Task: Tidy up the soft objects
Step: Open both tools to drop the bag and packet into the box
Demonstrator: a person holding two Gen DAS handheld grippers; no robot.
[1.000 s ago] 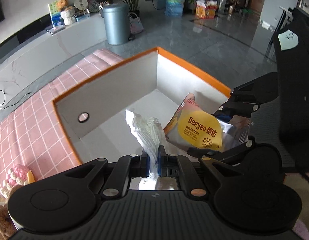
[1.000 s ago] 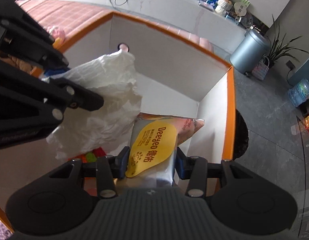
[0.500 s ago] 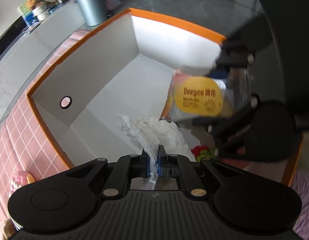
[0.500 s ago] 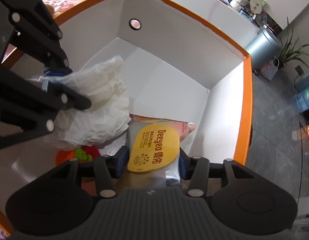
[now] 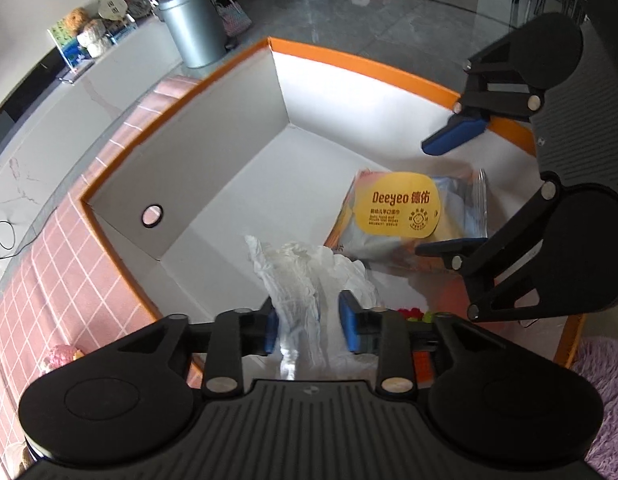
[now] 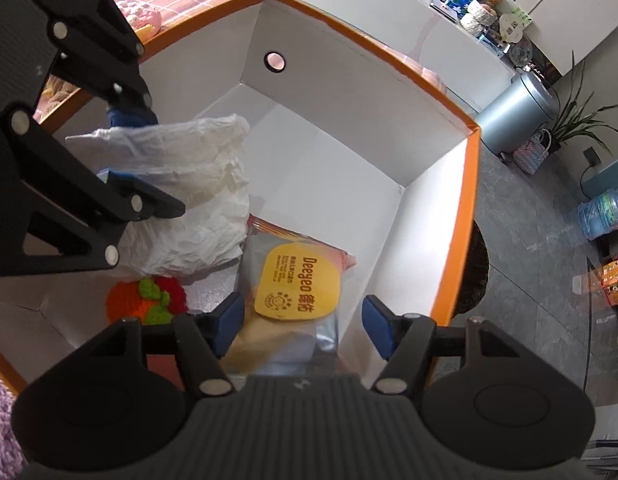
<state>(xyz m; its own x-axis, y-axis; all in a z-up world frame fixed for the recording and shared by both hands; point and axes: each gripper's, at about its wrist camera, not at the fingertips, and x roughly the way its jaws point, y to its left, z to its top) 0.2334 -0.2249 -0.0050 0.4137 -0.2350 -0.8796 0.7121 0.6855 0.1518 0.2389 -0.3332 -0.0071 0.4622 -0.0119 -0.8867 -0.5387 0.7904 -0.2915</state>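
From the left wrist, the left gripper point(image 5: 307, 326) hangs over the near part of the orange-rimmed white box point(image 5: 361, 62); its jaws have just been opening and now stand apart, with the crumpled white plastic bag point(image 5: 305, 276) loose between the blue pads, neither pad visibly pressing it. The bag slumps onto the box floor close to the near wall. It looks very light, limp and slippery, so it would probably bunch and slide; a pinch on a gathered fold should hold better than one on a single layer. Deeper in the box and to the right of the bag lies the wipes packet point(image 5: 401, 212) with its yellow label, flat on the floor, and the right gripper point(image 5: 449, 196) hovers above it with fingers spread. From the right wrist, the right gripper point(image 6: 303, 330) has likewise just been opening its jaws; they are wide apart with the wipes packet point(image 6: 297, 292) lying between them, untouched on either side. The packet seems soft but fuller and heavier than the bag, with a slick film; its long edges look the surest place to take it. Left of the packet in the box sit the bag point(image 6: 197, 200) and, nearer the camera, a small red, orange and green crocheted toy point(image 6: 149, 300).
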